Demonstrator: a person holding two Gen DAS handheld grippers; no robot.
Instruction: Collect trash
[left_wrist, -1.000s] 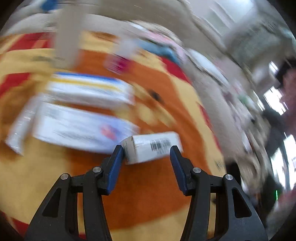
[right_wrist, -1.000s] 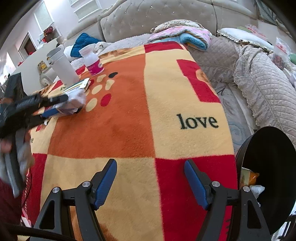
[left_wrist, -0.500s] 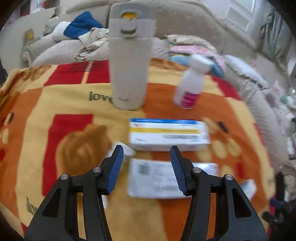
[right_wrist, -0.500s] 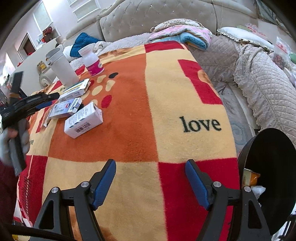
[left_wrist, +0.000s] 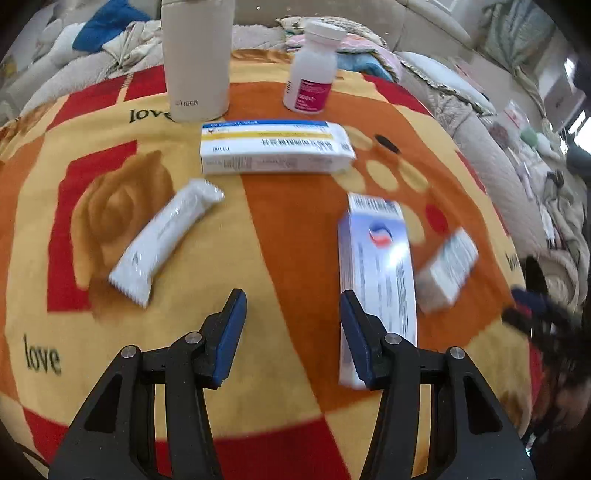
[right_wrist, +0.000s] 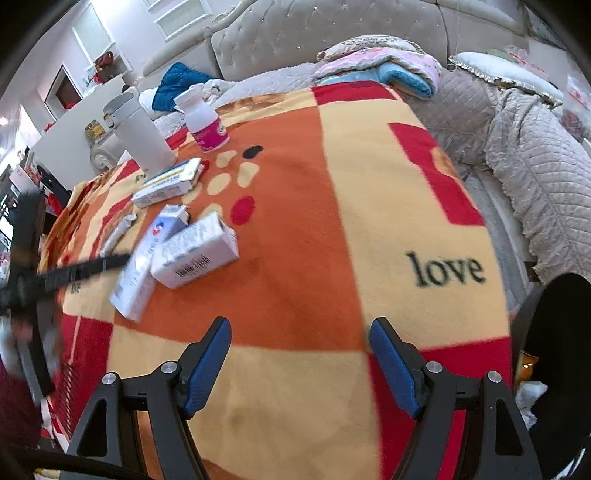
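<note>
On the orange, yellow and red blanket lie a white sachet wrapper, a purple-white box, a small white box and a blue-and-yellow box. My left gripper hovers open over bare blanket between the wrapper and the purple-white box, holding nothing. One of its fingers shows blurred beside the purple-white box. The small white box shows its barcode. My right gripper is open and empty above the blanket, short of the boxes.
A white thermos and a white bottle with a pink label stand upright at the far edge. A black bin holding some trash sits low at the right. Quilted sofa cushions and folded blankets lie behind.
A second ago my left gripper held the small white box; that box now lies on the blanket beside the purple-white box. The left gripper has swung round to face the wrapper and boxes.
</note>
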